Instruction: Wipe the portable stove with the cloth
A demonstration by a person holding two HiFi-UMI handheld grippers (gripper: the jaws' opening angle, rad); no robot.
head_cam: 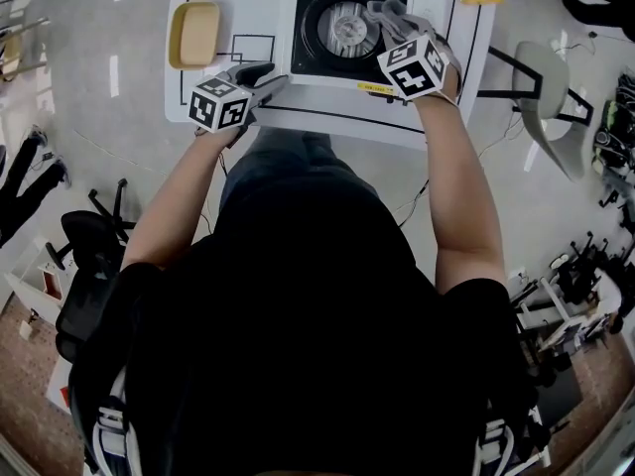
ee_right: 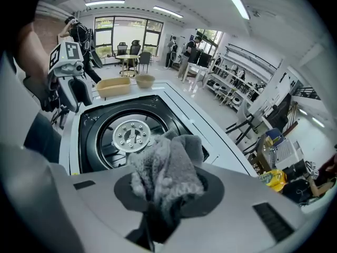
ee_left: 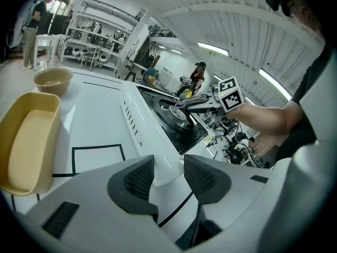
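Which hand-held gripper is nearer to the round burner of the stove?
Right. The right hand-held gripper, holding the cloth, is just beside the burner; the left hand-held gripper is at the stove's front left corner.

Both your arms stretched forward. Left gripper at 11 o'clock, jaws slightly apart. Right gripper at 1 o'clock, jaws closed on cloth.

A bunched grey cloth is above the white, black-topped portable stove.
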